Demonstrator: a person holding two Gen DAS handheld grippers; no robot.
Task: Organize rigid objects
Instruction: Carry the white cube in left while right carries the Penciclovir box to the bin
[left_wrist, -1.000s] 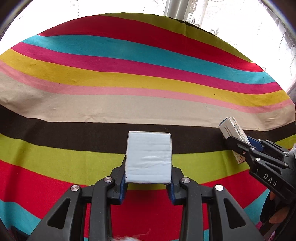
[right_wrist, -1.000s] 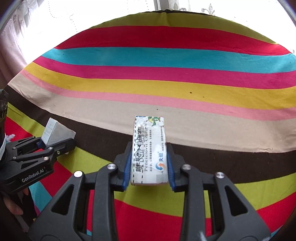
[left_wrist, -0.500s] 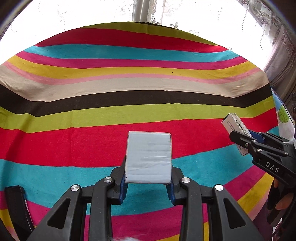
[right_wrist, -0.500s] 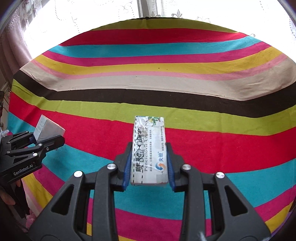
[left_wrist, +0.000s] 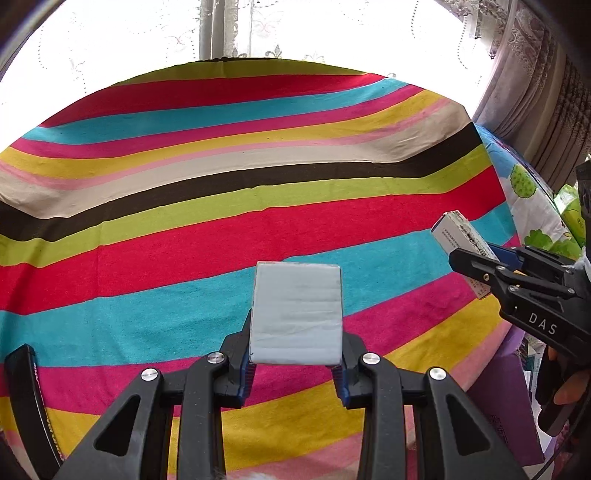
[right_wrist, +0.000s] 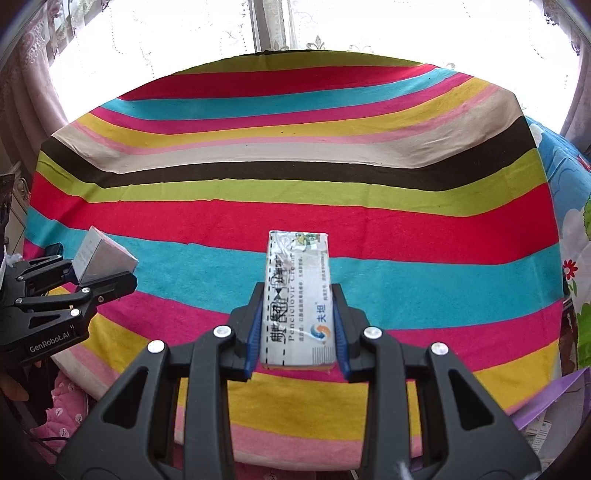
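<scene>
Striped cloth (left_wrist: 184, 258) covers the whole work surface, bands of red, teal, pink, yellow, beige, brown and lime running side to side. Behind its far edge, a bright window with lace curtain (right_wrist: 166, 33); heavier patterned drape (left_wrist: 535, 92) at right in the left wrist view. A cartoon-print fabric (right_wrist: 569, 192) lies beside the cloth's right edge. Purple box (left_wrist: 498, 398) sits low at right, off the cloth.

Left gripper (left_wrist: 295, 363): jaws clamped on a plain grey box (left_wrist: 295, 314), held by its sides near the lower end, flat face toward the camera, above the teal and pink bands. Same grey box seen at left in the right wrist view (right_wrist: 101, 258).

Right gripper (right_wrist: 297, 350): jaws clamped on a white cream carton (right_wrist: 295, 299), printed with "Penciclovir Cream" and Chinese text, long axis pointing away from the camera, above the teal band. Both items are off the cloth, the grippers side by side and apart. A fingertip (left_wrist: 569, 395) shows under the right gripper.
</scene>
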